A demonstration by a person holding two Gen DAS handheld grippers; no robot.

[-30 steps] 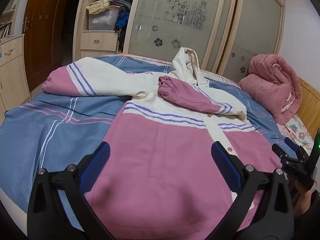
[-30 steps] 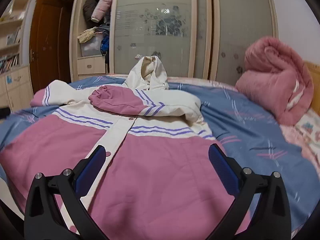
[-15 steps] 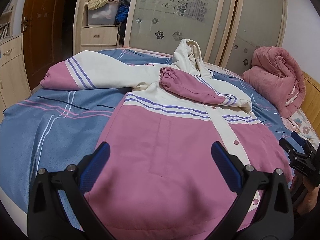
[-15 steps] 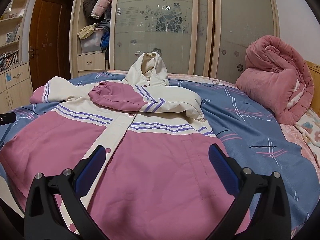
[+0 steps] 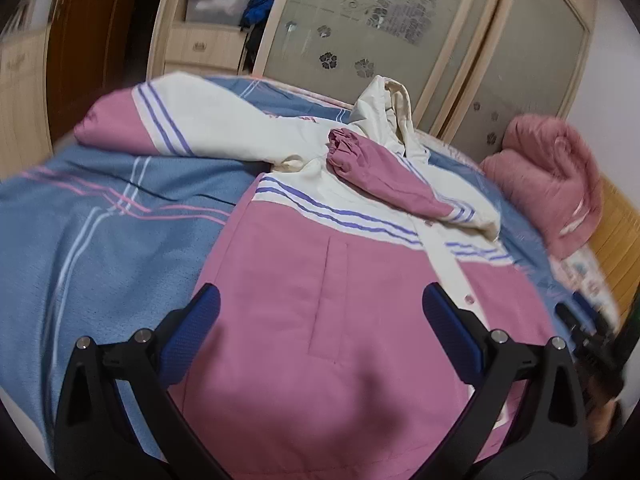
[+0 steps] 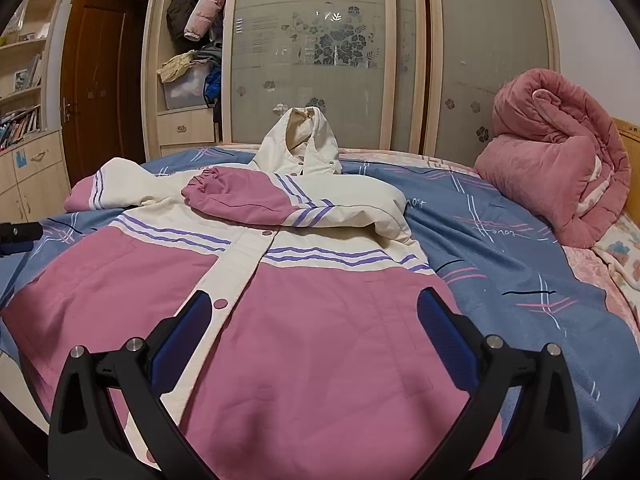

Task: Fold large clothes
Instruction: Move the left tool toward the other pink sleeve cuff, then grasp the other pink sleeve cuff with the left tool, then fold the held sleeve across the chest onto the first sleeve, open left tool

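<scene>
A pink and cream hooded jacket (image 5: 320,280) (image 6: 320,340) lies face up on the bed, its hood toward the wardrobe. One sleeve (image 6: 256,200) is folded across the chest; the other sleeve (image 5: 168,124) stretches out to the left. My left gripper (image 5: 320,320) hangs open above the jacket's lower left panel, nothing between its blue pads. My right gripper (image 6: 314,320) is open over the lower right panel, also holding nothing. The right gripper's tip (image 5: 588,332) shows blurred at the left wrist view's right edge.
The bed carries a blue striped sheet (image 6: 500,248). A rolled pink quilt (image 6: 560,160) sits at the right by a wooden headboard (image 5: 616,248). Behind the bed stand sliding wardrobe doors (image 6: 320,60), open shelves with clothes (image 6: 192,72) and a brown door (image 6: 100,80).
The left gripper's view has tilted and shifted lower toward the jacket's left side, with motion blur. The right gripper has eased forward slightly. The jacket has not moved.
</scene>
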